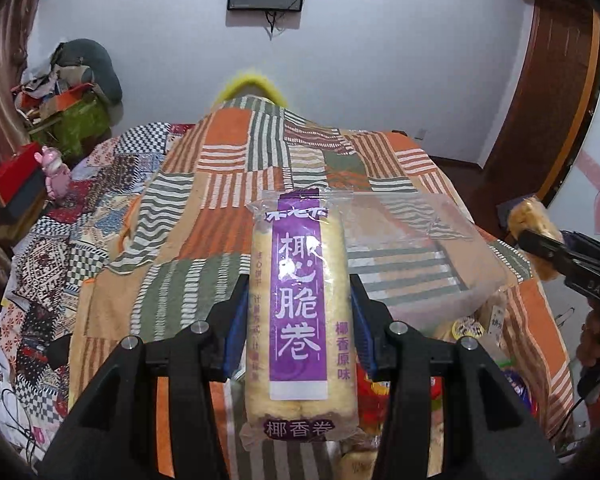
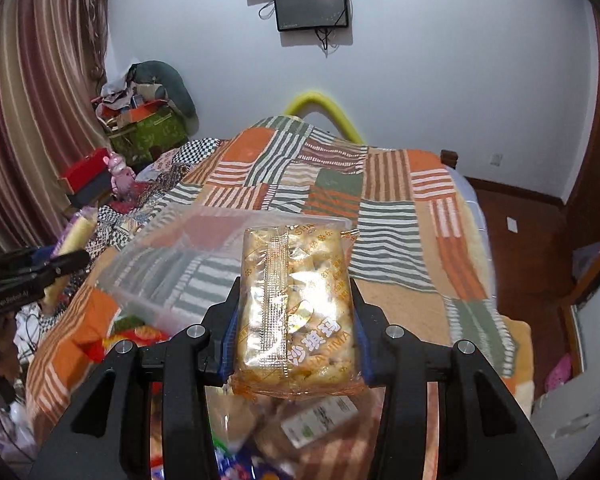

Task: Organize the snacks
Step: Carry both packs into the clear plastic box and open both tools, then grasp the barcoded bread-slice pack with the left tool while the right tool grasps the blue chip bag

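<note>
The left gripper [image 1: 300,312] has its fingers pinching a long pack of coconut rolls [image 1: 300,316] with a purple label, held lengthwise above the bed's patchwork blanket [image 1: 228,184]. Over on the other side, the right gripper [image 2: 296,312] is clamped on a clear pack of golden sachima cake [image 2: 296,304]. Beyond both packs a clear plastic box [image 2: 172,264] sits on the blanket, toward the near edge of the bed. Below the grippers, at the near edge, lies a pile of other snack packs [image 2: 300,432].
</note>
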